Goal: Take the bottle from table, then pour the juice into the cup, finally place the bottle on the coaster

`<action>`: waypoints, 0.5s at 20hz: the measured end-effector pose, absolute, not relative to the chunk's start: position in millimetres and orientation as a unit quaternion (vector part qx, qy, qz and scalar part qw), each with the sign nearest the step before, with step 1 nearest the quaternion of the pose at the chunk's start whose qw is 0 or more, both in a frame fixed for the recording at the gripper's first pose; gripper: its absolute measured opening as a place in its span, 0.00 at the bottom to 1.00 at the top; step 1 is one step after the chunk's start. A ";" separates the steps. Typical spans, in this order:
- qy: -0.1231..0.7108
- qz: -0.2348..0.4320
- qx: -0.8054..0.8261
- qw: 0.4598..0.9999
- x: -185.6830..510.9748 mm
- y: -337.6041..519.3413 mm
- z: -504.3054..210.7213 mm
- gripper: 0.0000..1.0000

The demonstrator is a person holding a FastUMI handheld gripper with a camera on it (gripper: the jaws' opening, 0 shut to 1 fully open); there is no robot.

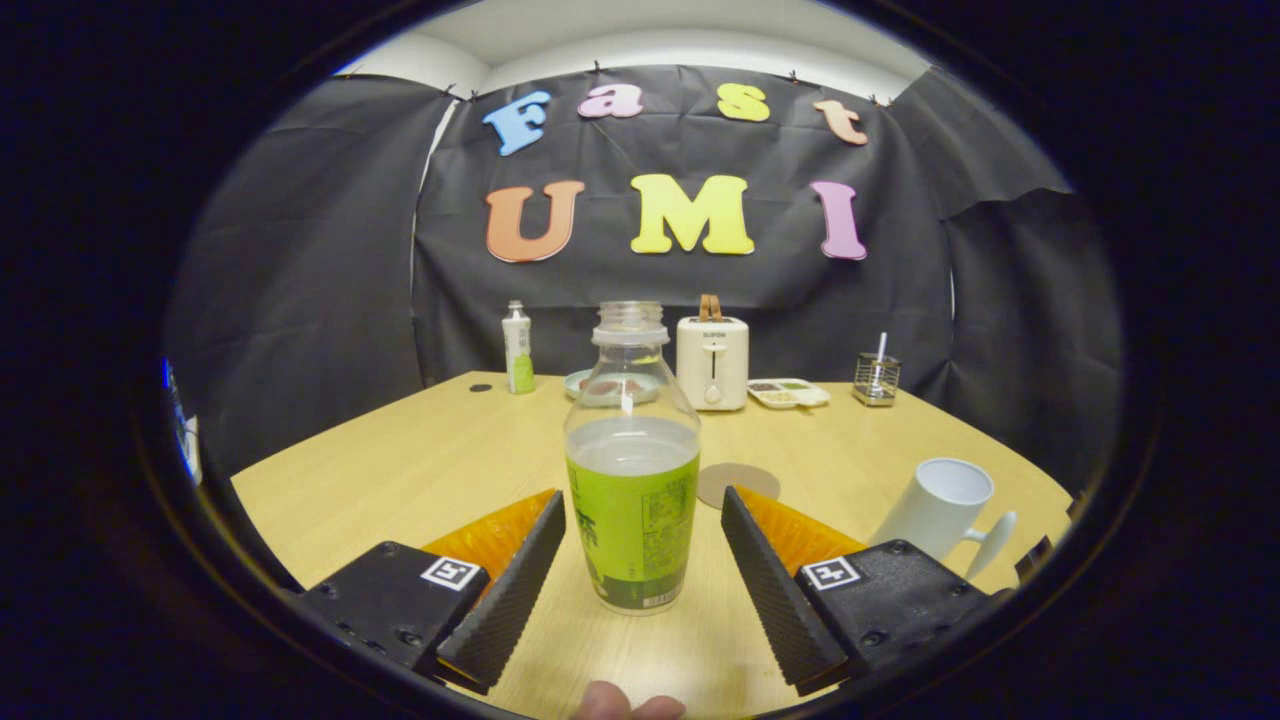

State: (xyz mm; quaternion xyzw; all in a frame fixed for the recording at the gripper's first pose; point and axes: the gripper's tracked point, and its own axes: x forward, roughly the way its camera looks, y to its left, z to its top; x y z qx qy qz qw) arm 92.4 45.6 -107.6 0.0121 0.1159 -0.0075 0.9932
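Gripper (640,560) wide (untouching) — astride bottle (632,470)

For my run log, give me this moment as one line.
phase: pre-grasp | claw: open, astride uncapped clear green-labelled plastic bottle | white ceramic cup: upright, right | round brown coaster: bare, beyond

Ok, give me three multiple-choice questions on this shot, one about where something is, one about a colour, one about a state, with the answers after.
1. Where is the bottle?
A. on the coaster
B. upright between the fingers
C. lying beside the toaster

2. What colour is the cup?
A. white
B. red
C. black

3. How does the gripper stand?
A. shut on the cup
B. shut on nothing
C. open

Answers:
1. B: it stands on the table, a finger on each side.
2. A: its body and handle are white.
3. C: gaps show between the bottle and both fingers.
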 end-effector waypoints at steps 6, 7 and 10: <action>0.147 -0.017 -0.006 0.989 101.0 46.2 -121.6 0.96; 0.148 -0.017 -0.006 0.989 101.9 46.2 -121.0 0.95; 0.152 -0.014 -0.001 0.988 104.6 46.7 -124.6 0.90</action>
